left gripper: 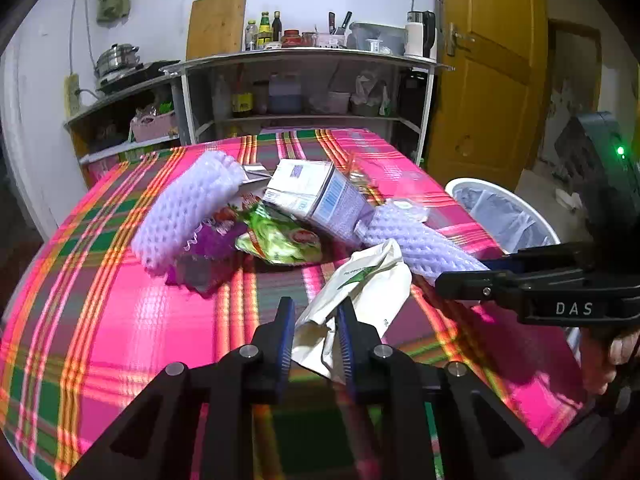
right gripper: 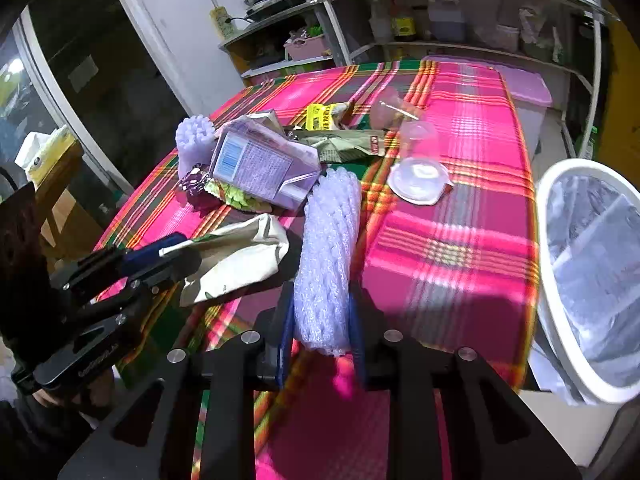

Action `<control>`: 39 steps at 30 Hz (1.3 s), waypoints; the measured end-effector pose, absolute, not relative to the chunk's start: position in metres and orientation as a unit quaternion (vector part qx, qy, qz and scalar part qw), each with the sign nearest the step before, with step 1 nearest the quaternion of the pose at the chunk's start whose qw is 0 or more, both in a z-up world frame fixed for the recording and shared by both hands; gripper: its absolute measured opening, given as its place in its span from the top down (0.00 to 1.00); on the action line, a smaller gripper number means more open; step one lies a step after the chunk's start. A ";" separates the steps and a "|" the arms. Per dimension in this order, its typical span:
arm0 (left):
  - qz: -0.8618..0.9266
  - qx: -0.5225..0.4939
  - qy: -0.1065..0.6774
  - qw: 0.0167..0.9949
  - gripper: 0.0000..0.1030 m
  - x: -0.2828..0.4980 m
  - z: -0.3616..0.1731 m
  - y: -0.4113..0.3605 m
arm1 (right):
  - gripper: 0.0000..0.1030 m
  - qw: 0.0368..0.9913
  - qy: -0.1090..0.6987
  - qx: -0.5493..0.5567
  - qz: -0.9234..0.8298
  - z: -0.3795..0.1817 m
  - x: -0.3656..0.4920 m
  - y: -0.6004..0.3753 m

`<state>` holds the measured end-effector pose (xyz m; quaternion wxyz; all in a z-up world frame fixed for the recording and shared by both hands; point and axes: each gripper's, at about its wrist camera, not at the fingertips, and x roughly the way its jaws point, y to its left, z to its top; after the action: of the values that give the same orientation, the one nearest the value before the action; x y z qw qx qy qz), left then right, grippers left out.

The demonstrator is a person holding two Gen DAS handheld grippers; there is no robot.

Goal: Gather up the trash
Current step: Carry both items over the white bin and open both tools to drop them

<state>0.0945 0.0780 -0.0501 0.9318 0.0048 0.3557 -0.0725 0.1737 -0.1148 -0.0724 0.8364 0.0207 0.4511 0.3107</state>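
Note:
A pile of trash lies on the pink plaid tablecloth (left gripper: 132, 320). My left gripper (left gripper: 315, 312) is shut on the near end of a crumpled white paper bag (left gripper: 368, 280). In the right wrist view the same gripper (right gripper: 186, 250) pinches that bag (right gripper: 240, 256) from the left. My right gripper (right gripper: 320, 308) is shut on a lavender foam net sleeve (right gripper: 328, 248). The left wrist view shows it (left gripper: 464, 272) at the sleeve's (left gripper: 420, 240) right end. Behind lie a milk carton (left gripper: 320, 196), a green wrapper (left gripper: 280, 240) and a second foam net (left gripper: 188, 208).
A white bin with a clear liner (right gripper: 560, 168) stands off the table's right edge (left gripper: 472, 182). A clear lid (right gripper: 418, 180), a plastic cup (right gripper: 416, 136) and more wrappers (right gripper: 344, 144) lie further back. A metal shelf (left gripper: 304, 56) and a yellow door (left gripper: 488, 60) stand behind.

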 end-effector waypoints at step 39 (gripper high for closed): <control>-0.179 0.004 0.349 0.920 0.79 0.155 -0.021 -0.082 | 0.75 0.896 0.413 0.102 0.126 -0.064 0.164 -0.302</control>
<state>0.1551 -0.0821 -0.0205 0.9197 0.0038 0.3495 -0.1789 0.1638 -0.3024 -0.0641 0.8962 0.1018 0.4129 0.1261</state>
